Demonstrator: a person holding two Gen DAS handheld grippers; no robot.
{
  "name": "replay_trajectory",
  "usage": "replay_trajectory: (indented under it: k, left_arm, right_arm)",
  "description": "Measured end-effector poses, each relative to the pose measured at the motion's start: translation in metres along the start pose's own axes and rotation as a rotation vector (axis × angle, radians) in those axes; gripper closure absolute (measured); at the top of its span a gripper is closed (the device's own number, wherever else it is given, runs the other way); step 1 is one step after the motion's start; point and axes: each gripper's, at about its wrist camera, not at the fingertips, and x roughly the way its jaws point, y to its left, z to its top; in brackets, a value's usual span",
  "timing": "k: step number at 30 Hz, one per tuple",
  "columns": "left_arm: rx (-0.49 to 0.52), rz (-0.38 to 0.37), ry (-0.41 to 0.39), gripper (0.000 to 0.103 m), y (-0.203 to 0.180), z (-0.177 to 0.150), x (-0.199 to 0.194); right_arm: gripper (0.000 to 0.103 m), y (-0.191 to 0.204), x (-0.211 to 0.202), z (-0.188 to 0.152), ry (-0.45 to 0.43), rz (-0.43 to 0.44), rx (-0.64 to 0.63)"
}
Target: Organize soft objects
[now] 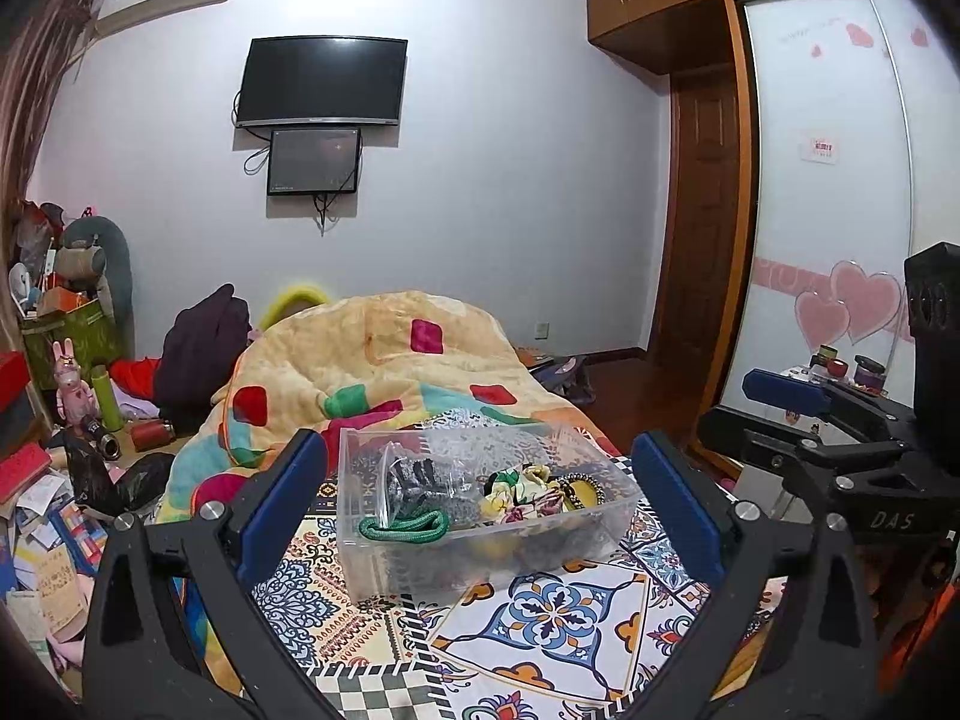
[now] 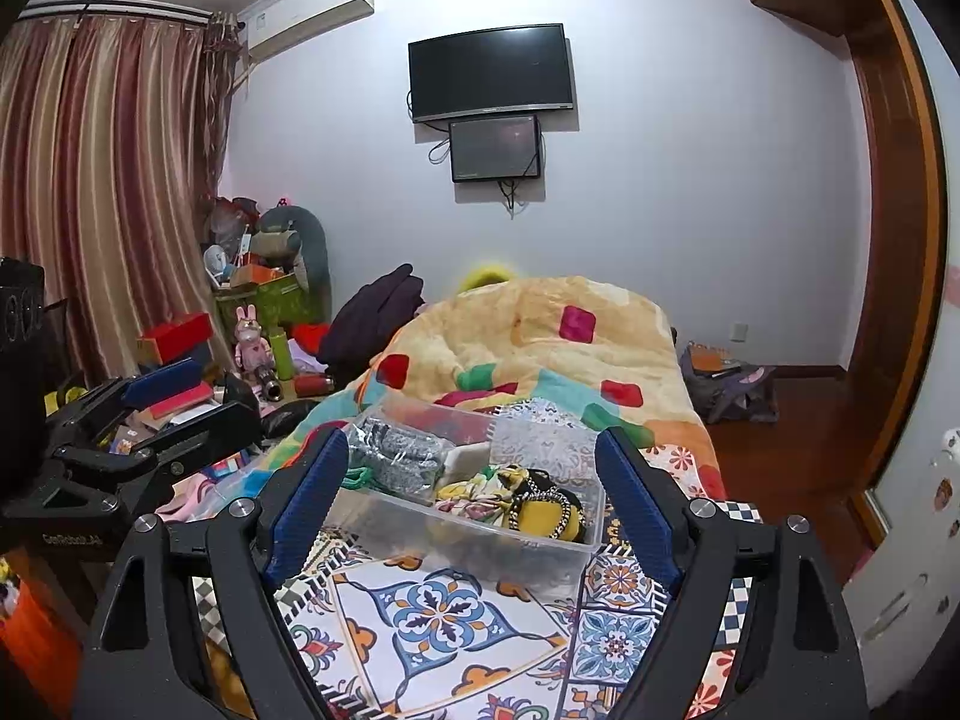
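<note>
A clear plastic box (image 1: 420,558) stands on the patterned bed cover (image 1: 558,618). Inside lie a bagged grey knit item (image 1: 420,480), a green cord (image 1: 403,527), a floral cloth (image 1: 522,489) and a yellow pouch with a chain (image 1: 579,489). The box also shows in the right wrist view (image 2: 384,528), with the grey knit (image 2: 396,456), floral cloth (image 2: 474,489) and yellow pouch (image 2: 549,513). My left gripper (image 1: 480,480) is open and empty, short of the box. My right gripper (image 2: 474,480) is open and empty, in front of the box.
A yellow quilt (image 1: 384,360) with coloured patches is heaped behind the box. Clutter of boxes, toys and papers (image 1: 66,420) fills the left side. A wardrobe (image 1: 840,180) stands at the right. My right gripper shows in the left view (image 1: 798,396).
</note>
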Motion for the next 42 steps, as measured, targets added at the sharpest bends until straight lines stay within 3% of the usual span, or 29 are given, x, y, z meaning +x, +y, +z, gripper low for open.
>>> replay_trajectory:
  k: [42]
  left_arm:
    - [-0.012,-0.019,0.004,0.0,-0.0016,-0.0017,0.0021]
  right_arm:
    - [0.02,-0.0009,-0.0043,0.004,-0.01,0.011,0.006]
